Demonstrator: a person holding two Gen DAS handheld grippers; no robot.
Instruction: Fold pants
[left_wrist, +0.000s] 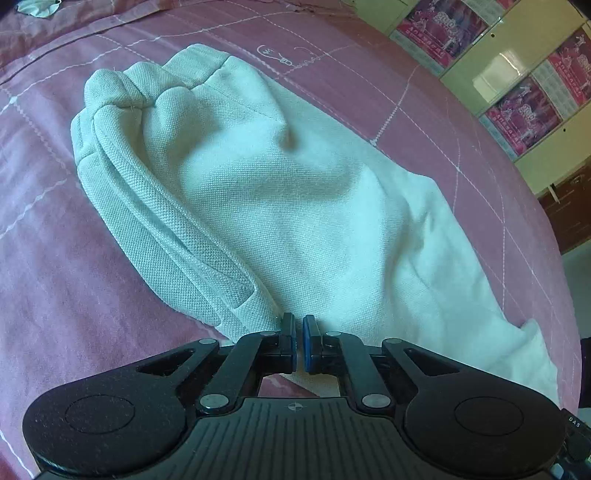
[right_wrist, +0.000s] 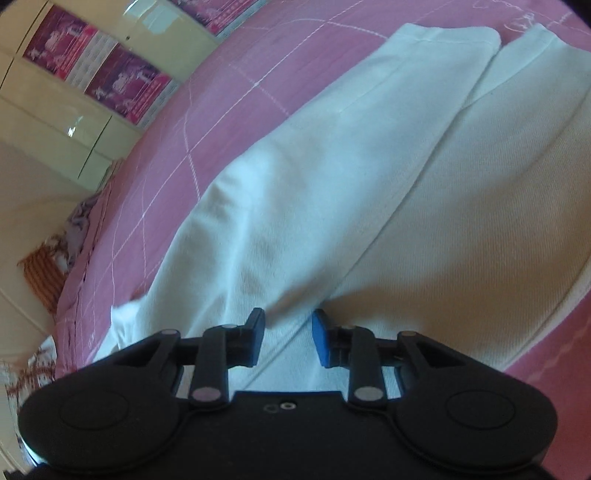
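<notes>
Straight ahead on the pink bed (right_wrist: 229, 122) lie the white pants (right_wrist: 332, 192), long axis running away from me. Right hand-held gripper (right_wrist: 288, 338) part-open, empty, over the leg seam; left hand-held gripper (left_wrist: 299, 341) closed, empty, at the near waistband (left_wrist: 166, 221) edge.

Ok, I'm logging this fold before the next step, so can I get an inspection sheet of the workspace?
Surface: pink bedspread with white stitched lines.
Job's things: white pants, bunched waistband at the far end in the left wrist view; both legs lie side by side in the right wrist view.
Clutter: small pale cloth at the bed's far edge.
Grippers: left gripper jaws shut, no cloth visibly between them; right gripper jaws apart over the pants, not pressing cloth.
Cables: nothing seen.
Surroundings: yellow-green cabinets with magenta posters.
</notes>
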